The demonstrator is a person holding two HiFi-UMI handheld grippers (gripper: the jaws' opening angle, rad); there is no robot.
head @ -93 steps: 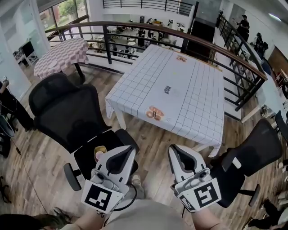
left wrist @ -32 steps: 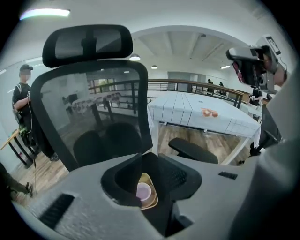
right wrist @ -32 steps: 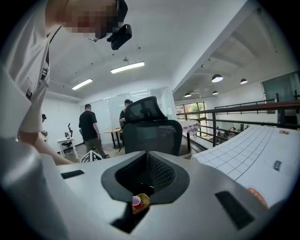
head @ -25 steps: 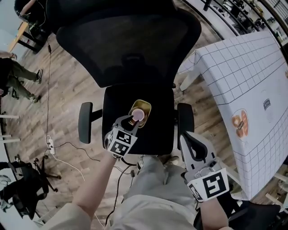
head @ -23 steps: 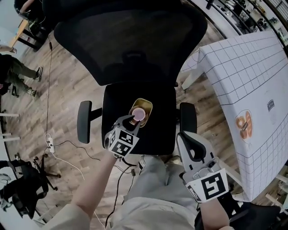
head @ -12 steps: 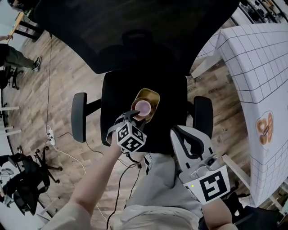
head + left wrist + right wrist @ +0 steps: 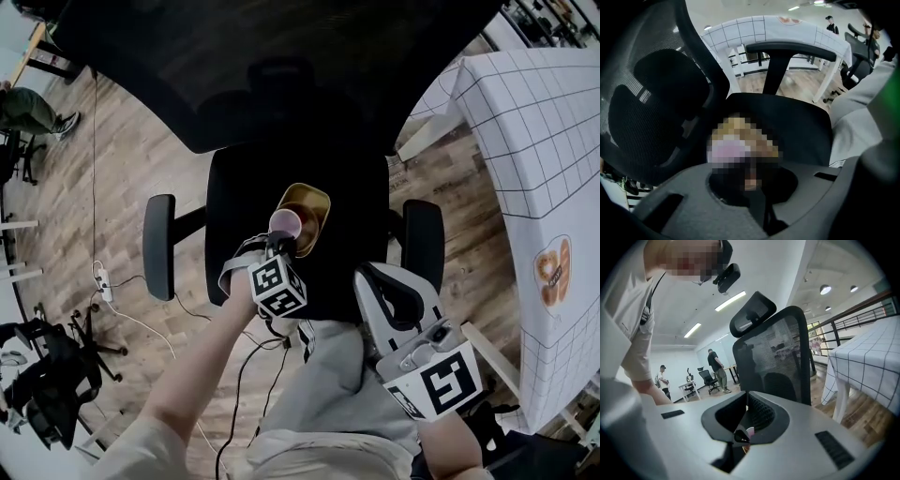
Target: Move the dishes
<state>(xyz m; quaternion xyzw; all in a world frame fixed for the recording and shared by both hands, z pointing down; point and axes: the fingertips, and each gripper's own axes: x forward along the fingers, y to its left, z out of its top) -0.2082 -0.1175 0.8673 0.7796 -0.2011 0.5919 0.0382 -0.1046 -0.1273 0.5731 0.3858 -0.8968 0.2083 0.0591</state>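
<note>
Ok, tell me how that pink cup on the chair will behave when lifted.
Small and open-topped, the pink cup probably weighs little. It stands at the gold dish's edge on a chair seat, so it may tip easily. The dish looks glossy, likely slippery.

A black mesh-backed office chair (image 7: 281,84) fills the centre and 12 o'clock of the head view, with armrests (image 7: 159,246) at 9 and 3 o'clock of its seat. On the wooden floor (image 7: 112,159) at 8 o'clock lies a white power strip (image 7: 101,287) with cables. At 2 o'clock stands a surface (image 7: 544,112) under a white grid cloth, bearing an orange print (image 7: 553,267).
</note>
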